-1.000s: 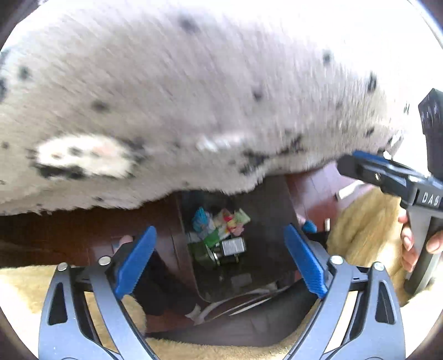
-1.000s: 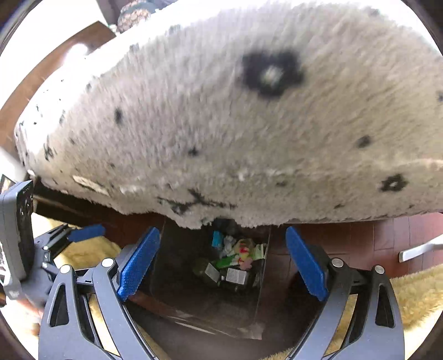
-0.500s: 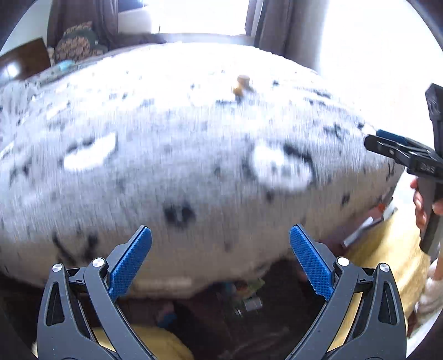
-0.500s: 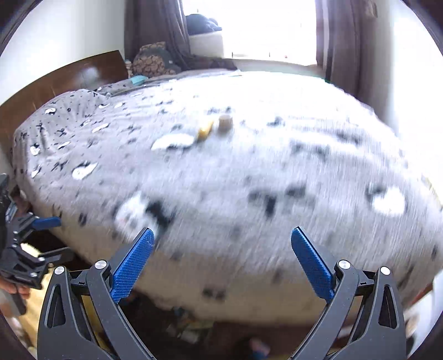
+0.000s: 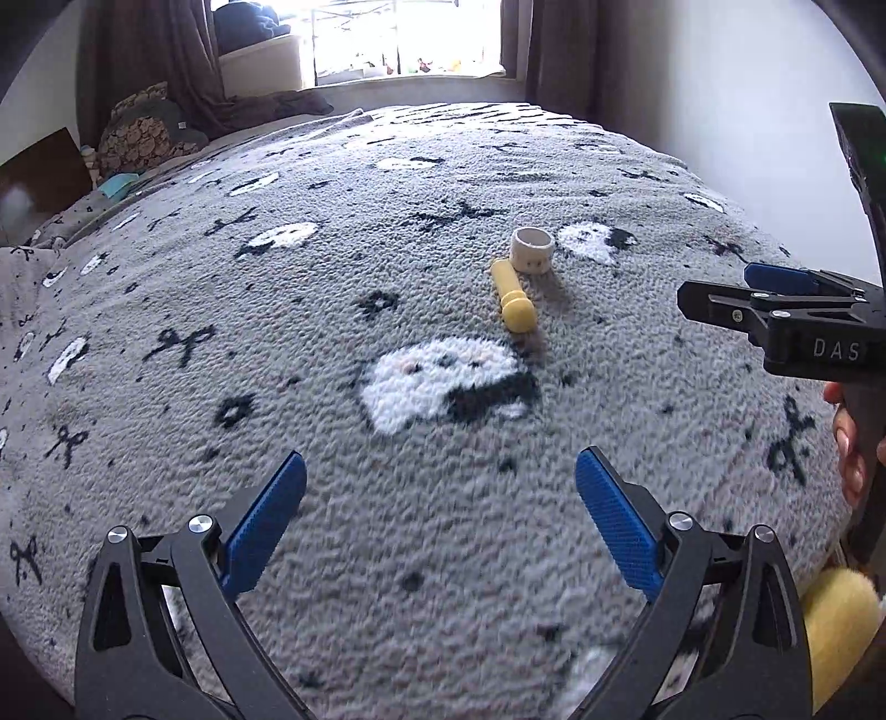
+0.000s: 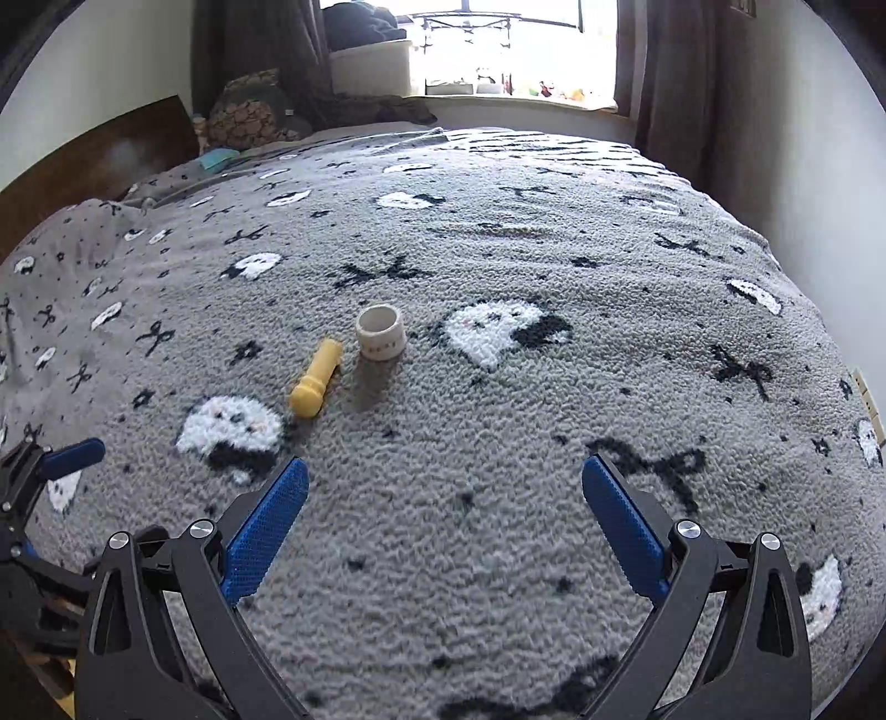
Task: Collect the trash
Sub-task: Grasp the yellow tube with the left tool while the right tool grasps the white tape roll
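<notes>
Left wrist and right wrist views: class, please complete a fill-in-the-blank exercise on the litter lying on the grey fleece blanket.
1. The small white cylindrical cup stands ____ on the grey patterned fleece blanket.
2. The tube lying beside the cup is ____ in colour.
3. Nothing sits between the blue pads of the left gripper; it holds ____.

Missing words: upright; yellow; nothing

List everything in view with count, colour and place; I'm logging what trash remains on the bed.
tube: 1, yellow, lying mid-blanket
ring: 1, cream, upright beside the tube's far end
blanket: 1, grey with black and white patterns, covering the bed
pillow: 1, patterned, far left at the bed's head
window: 1, bright, far wall
left gripper: 1, black, blue pads, jaws closing, empty
right gripper: 1, same, jaws open, empty
</notes>
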A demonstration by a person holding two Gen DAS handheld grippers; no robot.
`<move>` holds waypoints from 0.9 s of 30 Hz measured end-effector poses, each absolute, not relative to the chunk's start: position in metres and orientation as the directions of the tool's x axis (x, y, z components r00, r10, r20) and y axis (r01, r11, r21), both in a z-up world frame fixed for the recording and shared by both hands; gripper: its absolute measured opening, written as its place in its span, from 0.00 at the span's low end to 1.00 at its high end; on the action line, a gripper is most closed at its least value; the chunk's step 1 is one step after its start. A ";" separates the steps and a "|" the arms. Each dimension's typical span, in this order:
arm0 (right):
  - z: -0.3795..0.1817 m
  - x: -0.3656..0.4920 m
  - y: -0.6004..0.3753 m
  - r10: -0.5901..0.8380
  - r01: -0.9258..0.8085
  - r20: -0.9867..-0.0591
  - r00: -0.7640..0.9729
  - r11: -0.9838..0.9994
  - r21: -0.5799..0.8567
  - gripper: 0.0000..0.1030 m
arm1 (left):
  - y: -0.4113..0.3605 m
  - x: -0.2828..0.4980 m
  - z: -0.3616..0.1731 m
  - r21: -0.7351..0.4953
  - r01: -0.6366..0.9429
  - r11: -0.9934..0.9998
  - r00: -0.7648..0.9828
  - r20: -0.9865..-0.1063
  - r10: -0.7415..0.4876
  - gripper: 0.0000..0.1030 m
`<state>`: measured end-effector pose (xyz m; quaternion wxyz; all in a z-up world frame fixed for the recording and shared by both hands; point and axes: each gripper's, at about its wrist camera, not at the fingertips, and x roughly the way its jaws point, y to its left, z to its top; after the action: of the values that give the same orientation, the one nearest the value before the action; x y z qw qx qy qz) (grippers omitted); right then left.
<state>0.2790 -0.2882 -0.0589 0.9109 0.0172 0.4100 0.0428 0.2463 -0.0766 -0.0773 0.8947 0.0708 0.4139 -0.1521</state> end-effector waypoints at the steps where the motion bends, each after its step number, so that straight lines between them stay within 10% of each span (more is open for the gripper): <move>1: -0.060 0.288 -0.290 0.092 -0.056 -0.749 0.656 0.996 0.073 0.96 | -0.083 0.257 -0.081 -0.016 0.334 0.943 0.599 -0.768 -0.225 0.85; 14: -0.056 0.337 -0.320 0.094 0.018 -0.755 0.649 0.990 0.139 0.91 | -0.140 0.345 -0.108 -0.055 0.302 0.952 0.560 -0.798 -0.224 0.56; 19: -0.061 0.347 -0.318 0.101 0.007 -0.762 0.639 0.991 0.137 0.91 | -0.141 0.354 -0.105 -0.039 0.333 0.942 0.550 -0.804 -0.227 0.21; 27: -0.082 0.365 -0.292 0.174 -0.010 -0.777 0.605 0.977 0.211 0.91 | -0.100 0.346 -0.095 -0.017 0.296 0.955 0.560 -0.807 -0.188 0.18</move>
<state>0.3655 -0.2920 -0.0816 0.8910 0.0929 0.4414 0.0518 0.3465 -0.1003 -0.0950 0.8812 0.0601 0.4483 -0.1372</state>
